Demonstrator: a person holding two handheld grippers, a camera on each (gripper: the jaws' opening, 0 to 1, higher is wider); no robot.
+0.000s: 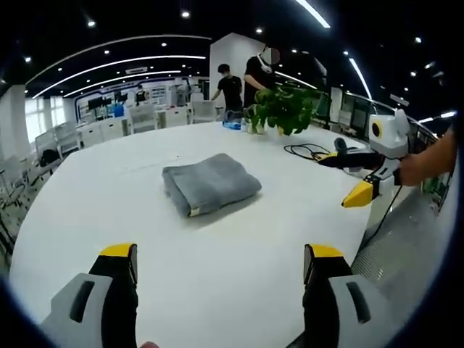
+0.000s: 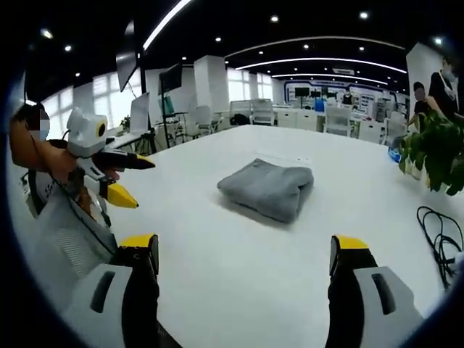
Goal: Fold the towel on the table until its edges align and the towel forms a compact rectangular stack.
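Observation:
A grey towel lies folded into a thick, compact rectangle in the middle of the white table. My left gripper hovers over the near table edge, short of the towel, with its jaws wide apart and nothing between them. My right gripper is open too, empty, and short of the towel on the other side. In the left gripper view the right gripper hangs off the table's right edge in a person's hand. In the right gripper view the left gripper is held at the far left.
A potted plant stands at the far side of the table, with a black cable coiled near it. Two people stand beyond the far edge. Desks and chairs fill the background.

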